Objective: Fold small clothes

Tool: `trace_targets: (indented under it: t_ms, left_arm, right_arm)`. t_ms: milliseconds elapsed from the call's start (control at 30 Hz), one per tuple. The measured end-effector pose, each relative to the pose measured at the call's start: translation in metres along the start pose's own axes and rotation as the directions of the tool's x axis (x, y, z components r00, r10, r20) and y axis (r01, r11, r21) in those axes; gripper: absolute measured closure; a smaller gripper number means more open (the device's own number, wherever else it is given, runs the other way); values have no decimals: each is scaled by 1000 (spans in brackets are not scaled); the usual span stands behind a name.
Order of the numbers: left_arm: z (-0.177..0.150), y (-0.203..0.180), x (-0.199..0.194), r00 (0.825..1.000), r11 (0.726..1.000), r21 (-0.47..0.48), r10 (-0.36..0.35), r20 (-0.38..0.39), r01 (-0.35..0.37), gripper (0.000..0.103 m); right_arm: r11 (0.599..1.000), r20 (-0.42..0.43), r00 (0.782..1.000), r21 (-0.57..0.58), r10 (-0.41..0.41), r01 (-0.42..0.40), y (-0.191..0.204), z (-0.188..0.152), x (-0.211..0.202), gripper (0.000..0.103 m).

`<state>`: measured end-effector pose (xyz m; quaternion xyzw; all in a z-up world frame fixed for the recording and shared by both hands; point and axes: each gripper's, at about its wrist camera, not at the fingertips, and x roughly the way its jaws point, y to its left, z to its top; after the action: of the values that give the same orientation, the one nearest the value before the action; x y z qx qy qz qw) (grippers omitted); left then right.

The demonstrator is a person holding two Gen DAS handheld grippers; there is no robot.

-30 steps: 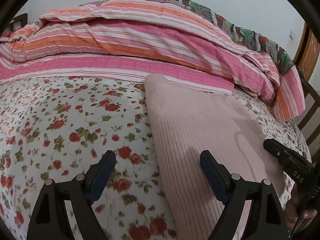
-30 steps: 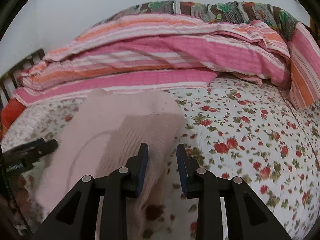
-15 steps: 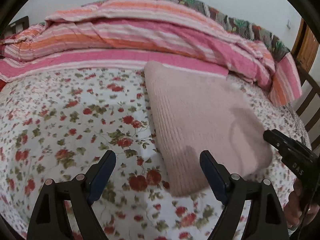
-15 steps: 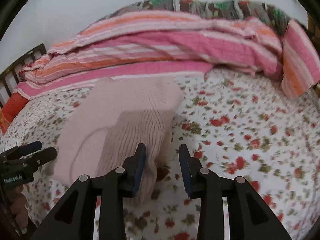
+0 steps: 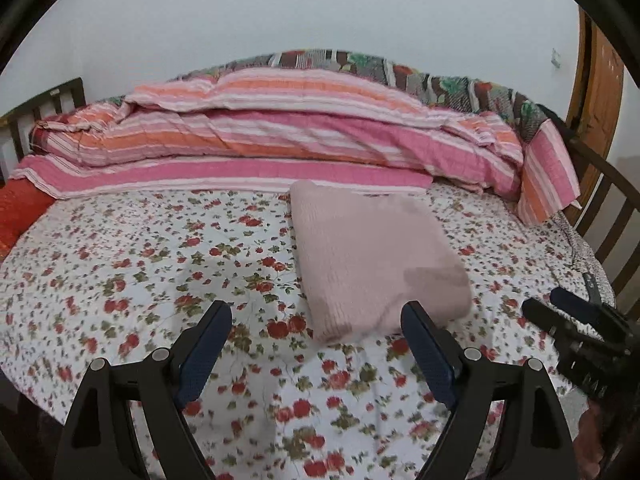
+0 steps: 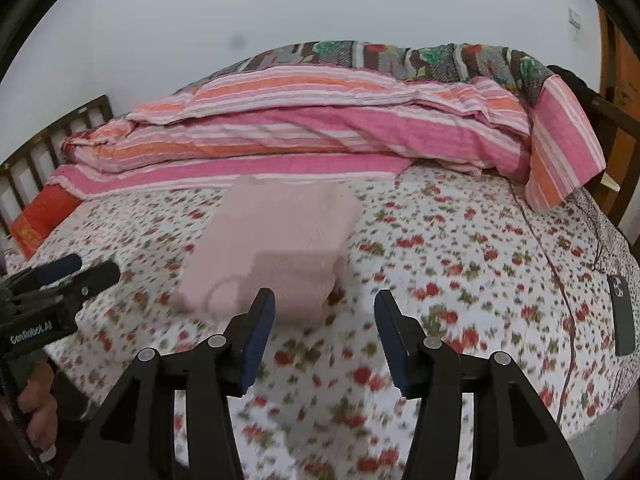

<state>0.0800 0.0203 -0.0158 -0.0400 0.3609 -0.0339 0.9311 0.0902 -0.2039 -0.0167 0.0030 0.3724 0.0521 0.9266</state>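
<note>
Here, your bed (image 5: 120, 280) carries one striped quilt (image 5: 280, 140) heaped along its far side, and one folded pink sweater (image 5: 372, 264) lying flat on the floral sheet just in front of it. One phone (image 6: 622, 314) rests by the bed's right edge. Your left gripper (image 5: 316, 344) stands wide apart, holding nothing. Your right gripper (image 6: 326, 328) has just been opening; nothing sits between its jaws, and the sweater lies beyond both.
</note>
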Motion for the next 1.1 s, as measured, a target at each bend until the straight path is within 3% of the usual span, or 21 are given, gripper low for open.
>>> trace_targets:
  t_ms: [100,200,533,1100]
  left_arm:
    - [-4,-4,-19,1000,1000,-5,8,29,-8,17]
    - [-8,-8,-33,999,1000,-2,8,44,-8,17]
    - [-21,-16,-56,997,1000,0,22,75,-22,17]
    - [-21,-12,-55,996,1000,0,31,82,-31,17]
  right_arm:
    - [1000,43,999,7,-1,0,2,-8,-20,15]
    - [999,79,996,12,-40,39,1,-14,-37,7]
    - [997,100,992,19,-79,77,-8,-25,-67,2]
    - [996,112,989,5,-93,93,-8,-27,-68,2]
